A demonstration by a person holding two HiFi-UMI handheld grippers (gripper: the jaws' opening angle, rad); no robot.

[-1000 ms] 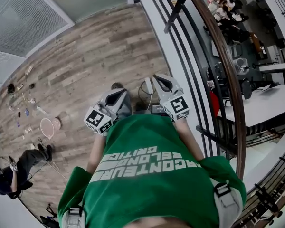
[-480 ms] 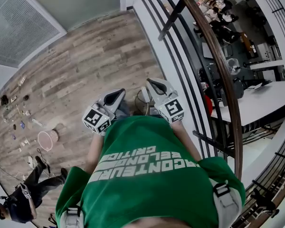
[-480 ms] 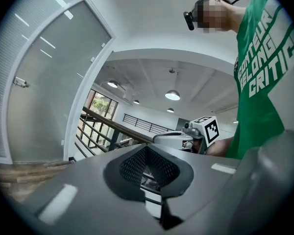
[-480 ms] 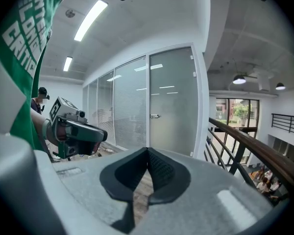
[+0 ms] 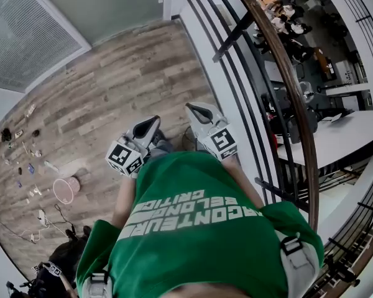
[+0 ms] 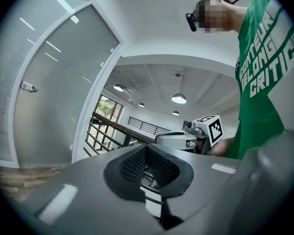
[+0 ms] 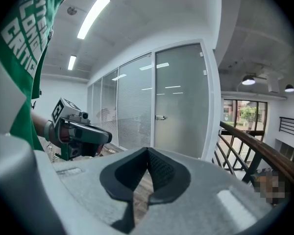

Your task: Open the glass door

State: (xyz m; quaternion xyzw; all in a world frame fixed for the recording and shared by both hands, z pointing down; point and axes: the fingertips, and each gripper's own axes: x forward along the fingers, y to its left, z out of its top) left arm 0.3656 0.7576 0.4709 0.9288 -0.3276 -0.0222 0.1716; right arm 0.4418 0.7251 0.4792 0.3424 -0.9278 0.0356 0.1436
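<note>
**Inspector:** State of the two tools?

**Surveyor:** The left gripper [image 5: 153, 121] has its jaws together with nothing between them. Its own view shows the ribbed pads meeting at the tip. The right gripper [image 5: 194, 108] is likewise closed and empty. Both are held side by side in front of the person's green T-shirt [image 5: 193, 228], tips pointing forward, well apart from any fixture.

**Inspector:** Location of the glass door?

**Surveyor:** The frosted glass door [image 7: 181, 102] stands ahead, across the wood-plank floor [image 5: 112, 85]. It sits in its white frame and appears closed. Its metal handle [image 7: 160, 117] is at the door's left edge as the right gripper view shows it. Neither gripper touches the door.

**Inspector:** Surroundings?

**Surveyor:** A railing with a wooden handrail [image 5: 286, 73] runs along the person's right. A slatted glazed panel [image 5: 25, 36] adjoins the door on the left. A pink round container [image 5: 66, 189] and small scattered items [image 5: 25, 135] lie on the floor to the left. Another person [image 5: 59, 269] is crouched near them.
</note>
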